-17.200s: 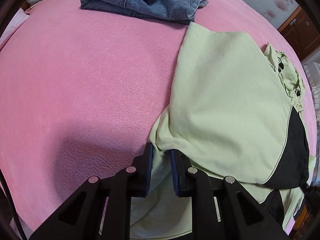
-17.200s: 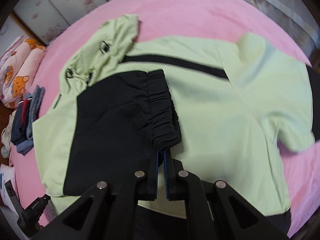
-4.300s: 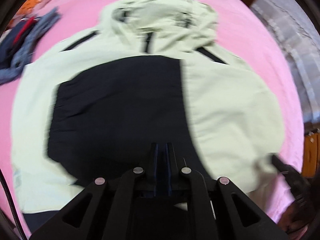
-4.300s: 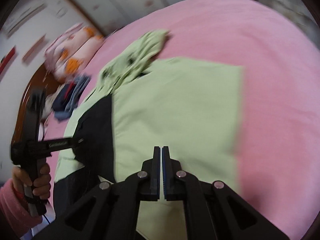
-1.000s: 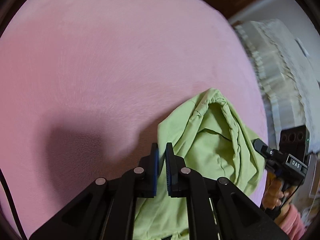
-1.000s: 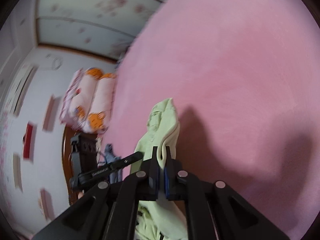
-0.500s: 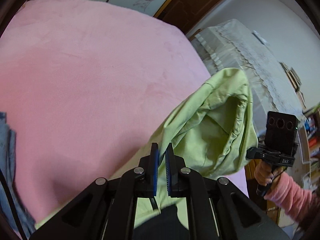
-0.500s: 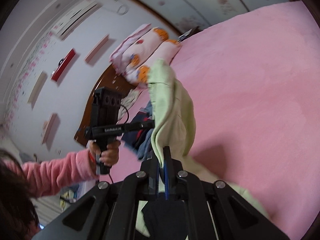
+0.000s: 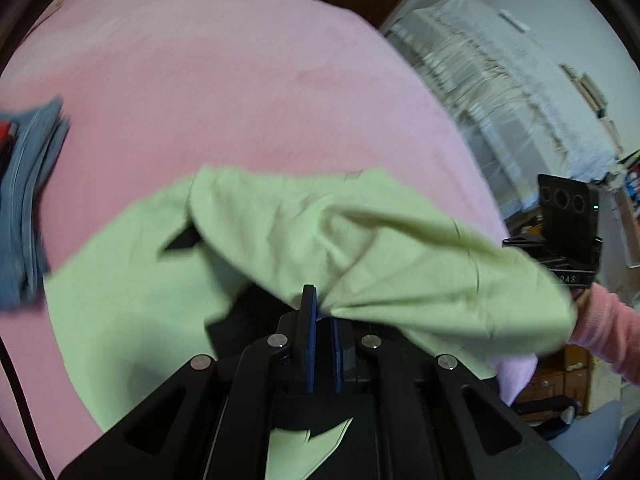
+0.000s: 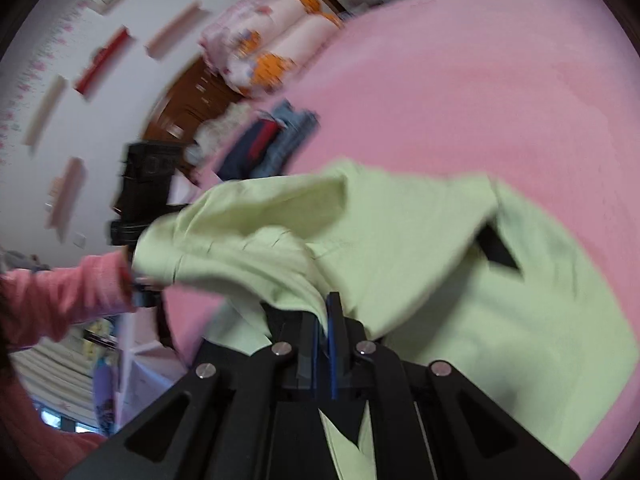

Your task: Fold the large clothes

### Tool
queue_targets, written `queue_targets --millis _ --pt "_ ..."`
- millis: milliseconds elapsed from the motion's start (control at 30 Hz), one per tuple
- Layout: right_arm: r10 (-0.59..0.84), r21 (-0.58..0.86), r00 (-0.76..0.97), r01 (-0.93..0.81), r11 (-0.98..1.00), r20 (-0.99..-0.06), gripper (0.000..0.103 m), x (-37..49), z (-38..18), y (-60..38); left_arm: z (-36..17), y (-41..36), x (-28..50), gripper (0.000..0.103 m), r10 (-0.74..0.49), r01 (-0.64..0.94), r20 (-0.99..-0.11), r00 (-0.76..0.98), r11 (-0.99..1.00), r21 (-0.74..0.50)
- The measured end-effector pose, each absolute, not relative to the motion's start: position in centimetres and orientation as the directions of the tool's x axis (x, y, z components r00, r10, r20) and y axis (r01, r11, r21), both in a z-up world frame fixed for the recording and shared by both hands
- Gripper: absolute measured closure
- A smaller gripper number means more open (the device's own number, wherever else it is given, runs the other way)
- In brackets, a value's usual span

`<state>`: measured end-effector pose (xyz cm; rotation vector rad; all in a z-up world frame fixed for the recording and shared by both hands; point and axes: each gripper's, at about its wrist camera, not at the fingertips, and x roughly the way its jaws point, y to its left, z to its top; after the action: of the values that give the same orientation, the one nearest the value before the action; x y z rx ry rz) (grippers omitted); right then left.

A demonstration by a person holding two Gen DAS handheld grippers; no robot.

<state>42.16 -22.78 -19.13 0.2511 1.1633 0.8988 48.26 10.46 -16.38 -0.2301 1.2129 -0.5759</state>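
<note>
Pink blanket (image 9: 240, 80) covers the bed and fills most of both wrist views; my entries run left to right.

Left wrist view:
- Folded denim stack (image 9: 28, 200), left edge of frame, resting on the blanket, blurred.
- Light-green jacket (image 9: 132, 300), lower centre, its body lying on the blanket with a black panel showing beneath a raised flap.
- Left gripper (image 9: 320, 316), bottom centre, jaws nearly closed and pinching one end of that flap.
- Right gripper (image 9: 568, 224), right edge, only its black body in view beyond the cloth, with a pink sleeve (image 9: 604, 324) below it.

Right wrist view:
- Pink sleeve and the left gripper's black body, left edge, at the far end of the flap.
- Rolled patterned bedding (image 10: 272, 48), upper centre, against the wooden headboard (image 10: 180, 108); the denim stack lies just below it.
- Right gripper, bottom centre, jaws nearly closed on a bunched fold of green cloth.
- Jacket body, lower right, flat on the blanket.

Relation I steer by: the lifted flap spans crosswise between my two grippers, its long axis running tool to tool, and the jacket's flat body lies ahead of and below both. Neither hand looks nearer to it. My judgement is that the flap should be carried forward over the body, both ends kept level so the fold lands square.
</note>
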Motion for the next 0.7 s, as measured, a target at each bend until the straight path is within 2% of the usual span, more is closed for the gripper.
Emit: queue_targets --millis 100,400,533,600,667,700 --pt "0.662 0.545 0.113 -0.475 0.691 -0.741 0.096 40.0 -21.5 -21.9 -19.1 10.7 45.4 0.098 -0.487 0.283 -0.845 0.222 0.861 -0.422" --pt "0.506 0.392 0.157 -0.456 0.799 -0.848 0.094 38.1 -26.5 -19.9 -23.6 8.8 42.7 0.098 -0.270 0.327 -0.924 0.271 0.928 -0.176" --pt "0.419 0.296 0.183 -0.469 0.832 -0.889 0.091 38.0 -26.3 -19.2 -24.4 6.4 42.7 0.097 -0.182 0.330 -0.947 0.266 0.940 -0.088" --pt "0.296 0.159 0.210 -0.498 0.852 -0.932 0.090 37.4 -25.7 -18.6 -24.7 5.9 42.8 0.077 -0.131 0.315 -0.967 0.218 0.947 -0.058" --pt "0.220 0.075 0.224 -0.520 0.851 -0.949 0.087 36.8 -24.7 -18.0 -24.2 7.1 42.3 0.065 -0.095 0.280 -0.982 0.163 0.959 -0.046" --pt "0.195 0.051 0.224 -0.523 0.851 -0.955 0.080 36.5 -24.0 -17.9 -23.7 7.4 42.0 0.063 -0.075 0.260 -0.984 0.159 0.965 -0.032"
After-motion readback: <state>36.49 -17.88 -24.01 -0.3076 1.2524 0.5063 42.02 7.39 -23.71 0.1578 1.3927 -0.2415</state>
